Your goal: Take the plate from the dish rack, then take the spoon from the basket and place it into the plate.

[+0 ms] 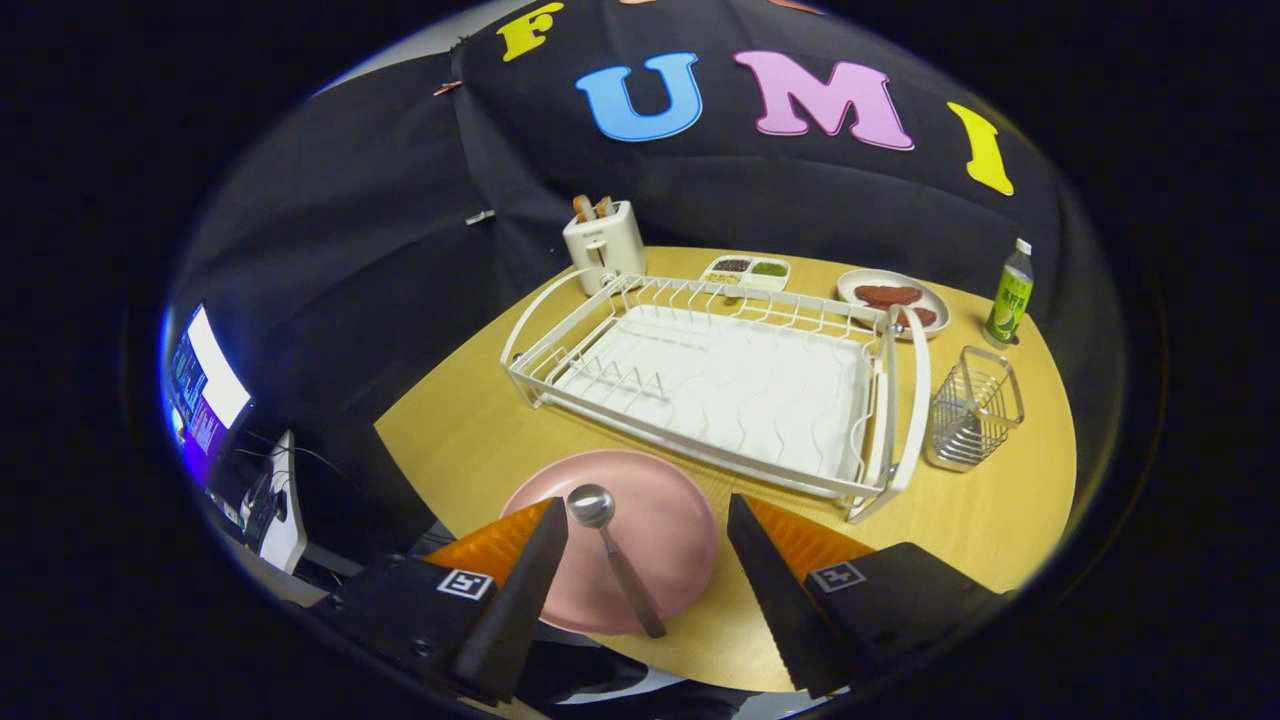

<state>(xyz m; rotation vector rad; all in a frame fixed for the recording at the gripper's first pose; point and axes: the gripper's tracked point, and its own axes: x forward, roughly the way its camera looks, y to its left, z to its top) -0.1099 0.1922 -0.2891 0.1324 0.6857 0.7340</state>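
Note:
A pink plate [655, 515] lies flat on the wooden table [470, 440], in front of the white dish rack [715, 385]. A metal spoon [612, 555] rests in the plate, bowl toward the rack and handle toward me. My gripper [648, 518] hangs open above the plate, its fingers [530, 570] spread to either side of the spoon and touching nothing. The wire basket [973, 408] stands to the right of the rack with nothing in it.
Behind the rack stand a white toaster [603, 243], a small divided tray of food [747, 271] and a plate with meat [893, 298]. A green bottle [1010, 295] stands at the far right. A lit monitor [205, 385] sits off the table's left.

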